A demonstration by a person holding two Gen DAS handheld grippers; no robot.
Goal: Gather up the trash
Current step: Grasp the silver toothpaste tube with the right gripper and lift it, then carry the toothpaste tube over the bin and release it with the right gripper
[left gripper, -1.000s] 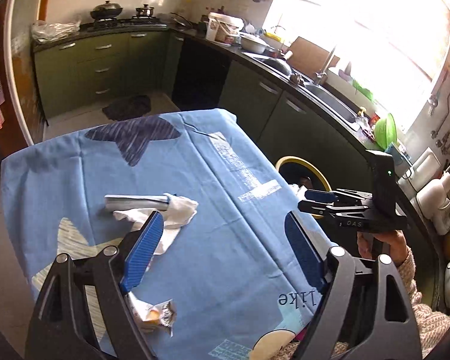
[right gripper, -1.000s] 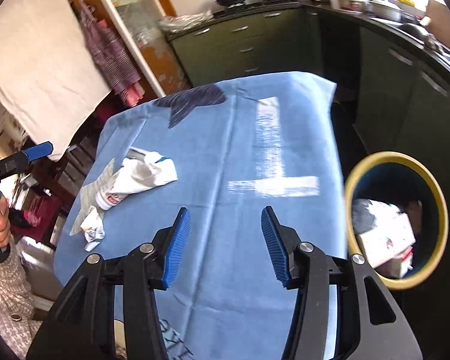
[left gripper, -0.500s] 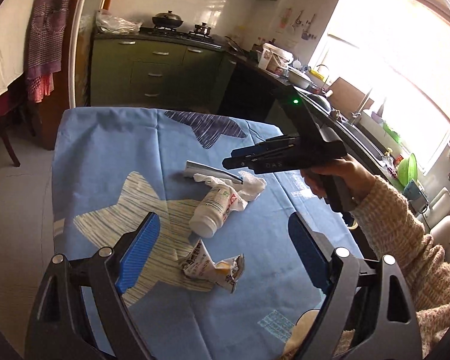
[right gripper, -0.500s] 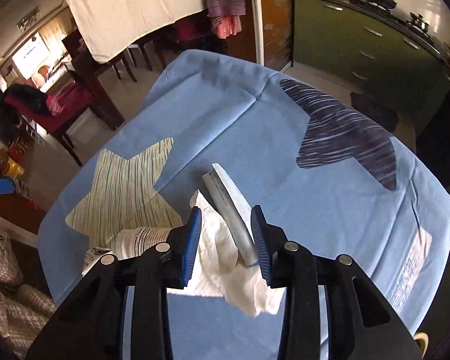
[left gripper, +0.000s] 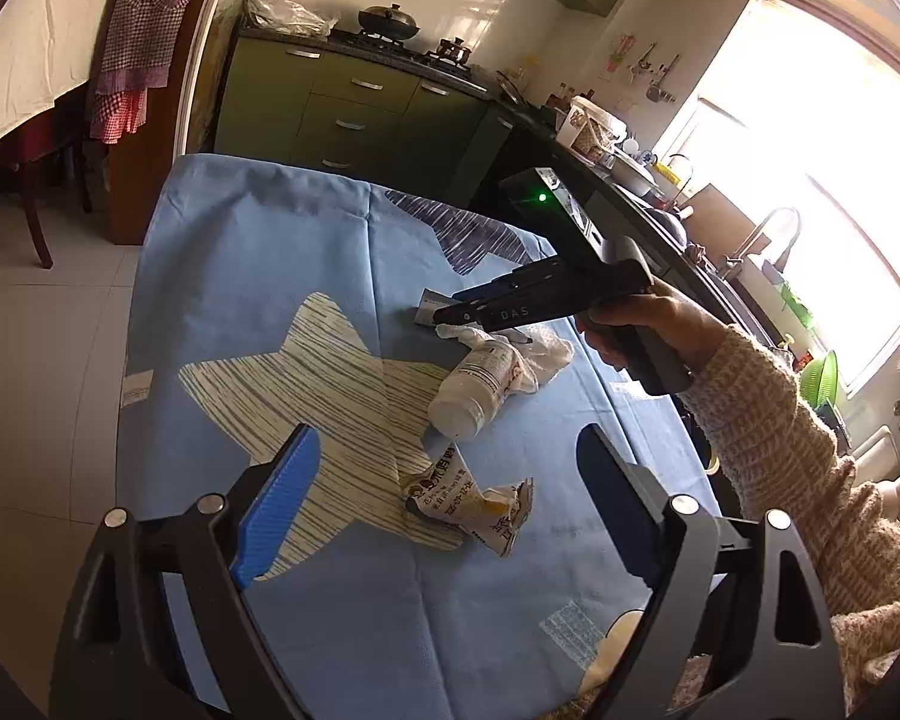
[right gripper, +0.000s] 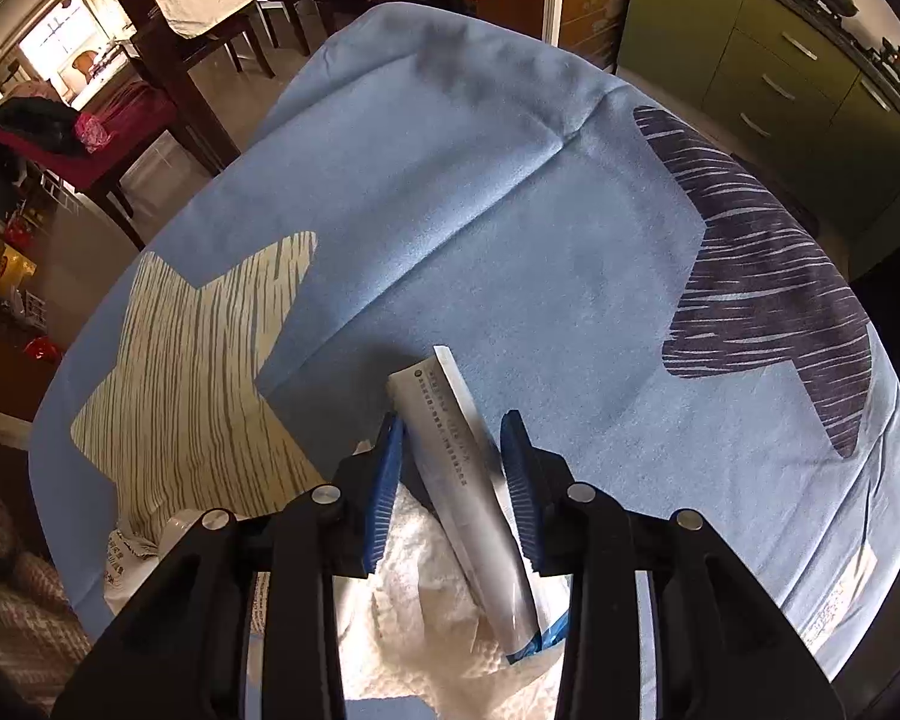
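Observation:
On the blue tablecloth lie a silver tube, a crumpled white tissue, a white plastic bottle on its side and a crumpled printed wrapper. My right gripper points steeply down over the tube, which rests on the tissue. Its jaws stand narrow on either side of the tube, with a small gap at each pad. In the left wrist view the right gripper hides most of the tube. My left gripper hangs wide open above the wrapper and the bottle, holding nothing.
The person's hand and knitted sleeve reach in from the right. Green kitchen cabinets and a counter with a sink run behind and right of the table. Dark wooden chairs stand past the table's far-left side.
The right gripper swung from the bin side across the table, dropped over the silver tube and narrowed its jaws around it. The left gripper moved toward the wrapper and bottle, still open.

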